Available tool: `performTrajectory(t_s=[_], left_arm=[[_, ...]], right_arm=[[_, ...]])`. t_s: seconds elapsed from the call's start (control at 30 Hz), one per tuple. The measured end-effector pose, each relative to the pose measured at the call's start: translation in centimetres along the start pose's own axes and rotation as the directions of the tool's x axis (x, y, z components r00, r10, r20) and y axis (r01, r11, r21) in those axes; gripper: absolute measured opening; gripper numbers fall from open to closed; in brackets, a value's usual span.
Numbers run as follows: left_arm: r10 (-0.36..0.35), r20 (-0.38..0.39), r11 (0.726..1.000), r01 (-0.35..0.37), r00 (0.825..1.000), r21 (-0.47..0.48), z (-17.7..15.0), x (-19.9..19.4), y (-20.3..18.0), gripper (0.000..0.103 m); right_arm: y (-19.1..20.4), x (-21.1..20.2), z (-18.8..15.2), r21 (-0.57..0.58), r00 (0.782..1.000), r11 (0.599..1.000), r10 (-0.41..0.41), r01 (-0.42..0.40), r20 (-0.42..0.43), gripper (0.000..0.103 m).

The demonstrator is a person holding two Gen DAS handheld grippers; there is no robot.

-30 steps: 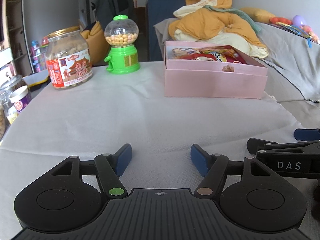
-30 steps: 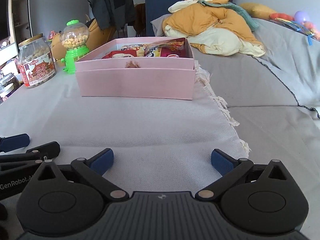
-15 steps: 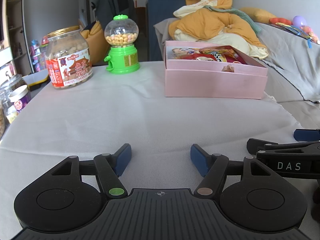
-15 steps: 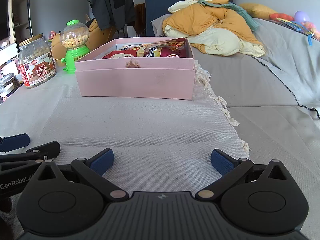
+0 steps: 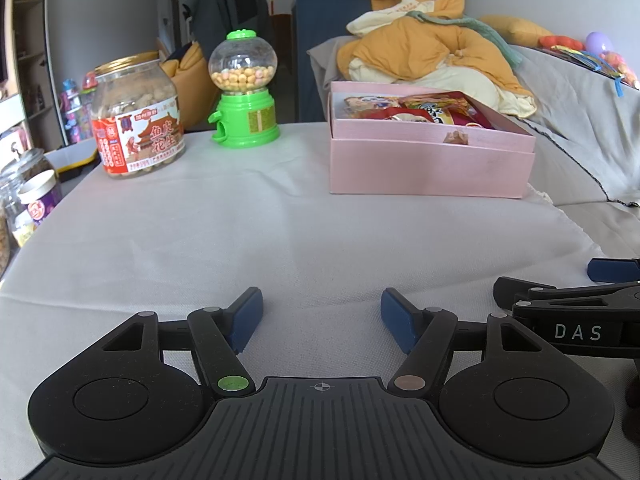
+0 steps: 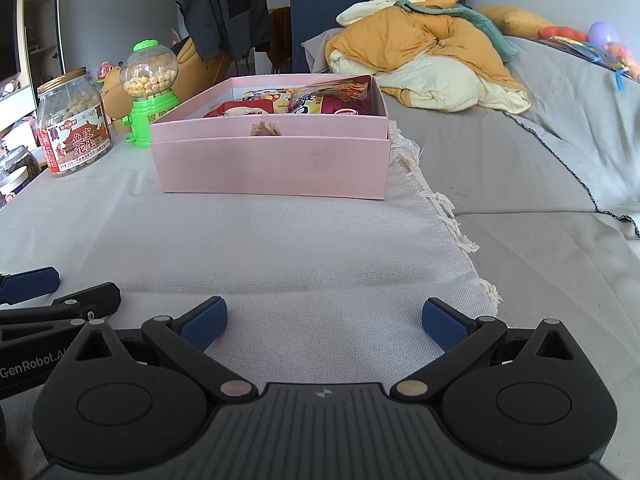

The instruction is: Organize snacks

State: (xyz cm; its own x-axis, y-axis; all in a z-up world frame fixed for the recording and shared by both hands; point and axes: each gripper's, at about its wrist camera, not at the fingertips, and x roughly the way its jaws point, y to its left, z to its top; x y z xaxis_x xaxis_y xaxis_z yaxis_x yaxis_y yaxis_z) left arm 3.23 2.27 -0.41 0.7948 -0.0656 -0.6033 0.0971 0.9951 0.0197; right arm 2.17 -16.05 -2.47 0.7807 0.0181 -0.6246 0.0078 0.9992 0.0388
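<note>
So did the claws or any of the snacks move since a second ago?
Nothing visibly changed. The left claw and right claw both stay open and empty above the white cloth. The pink cardboard box of snack packets, the clear peanut jar and the green candy dispenser stand where they were.

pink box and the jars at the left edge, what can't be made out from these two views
- Pink box, both views: its near wall and the top snack packets hide whatever lies beneath.
- Left-edge jars, left wrist view: cut off by the frame and distorted; labels unreadable.
- Peanut jar, both views: small print too fine to read.
- Right hand-held gripper, left wrist view: cut off by the right edge.
</note>
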Motion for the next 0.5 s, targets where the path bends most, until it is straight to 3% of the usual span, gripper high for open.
performTrajectory(t_s=[0.5], left_arm=[[-0.001,0.001,1.000,0.001,1.000,0.000,0.04,0.03,0.02,0.072]], right_arm=[[0.02,-0.01,0.00,-0.001,1.000,1.000,-0.001,0.001,0.000,0.103]])
